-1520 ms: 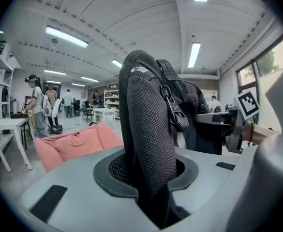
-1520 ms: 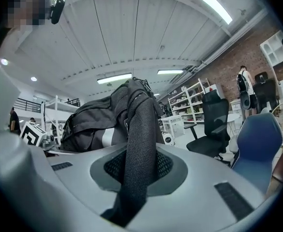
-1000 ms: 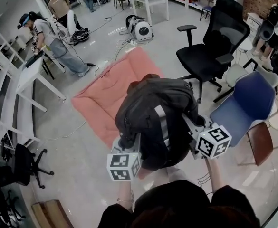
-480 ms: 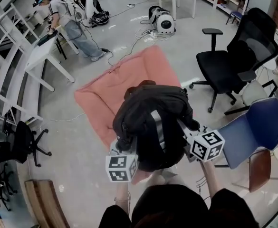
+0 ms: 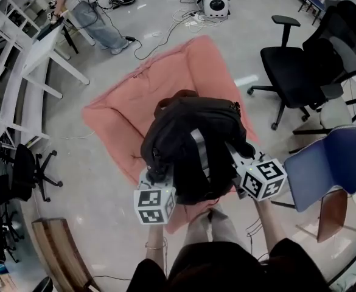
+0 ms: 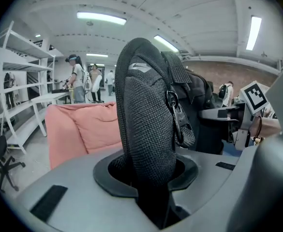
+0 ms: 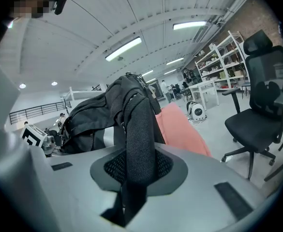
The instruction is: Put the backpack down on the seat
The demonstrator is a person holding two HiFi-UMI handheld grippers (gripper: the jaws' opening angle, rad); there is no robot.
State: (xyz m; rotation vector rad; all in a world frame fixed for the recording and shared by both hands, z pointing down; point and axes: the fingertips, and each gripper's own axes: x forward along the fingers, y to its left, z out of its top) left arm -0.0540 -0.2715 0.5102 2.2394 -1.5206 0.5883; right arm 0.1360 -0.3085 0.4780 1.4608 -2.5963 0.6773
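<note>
- Looks like a lab or open workshop hall rather than a home.
- White shelving racks (image 5: 4, 72) along one side, strip lights (image 6: 101, 18) overhead.
- Cables (image 5: 184, 17) trail over the bare floor near a black office chair (image 5: 296, 72).

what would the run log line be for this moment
left gripper: shut on shoulder strap | right gripper: shut on other strap | backpack: hanging over pink cushion | status: not set down

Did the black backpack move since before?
Yes. The black fabric backpack has shifted further over the pink floor cushion; earlier it overhung the cushion's right edge.
</note>
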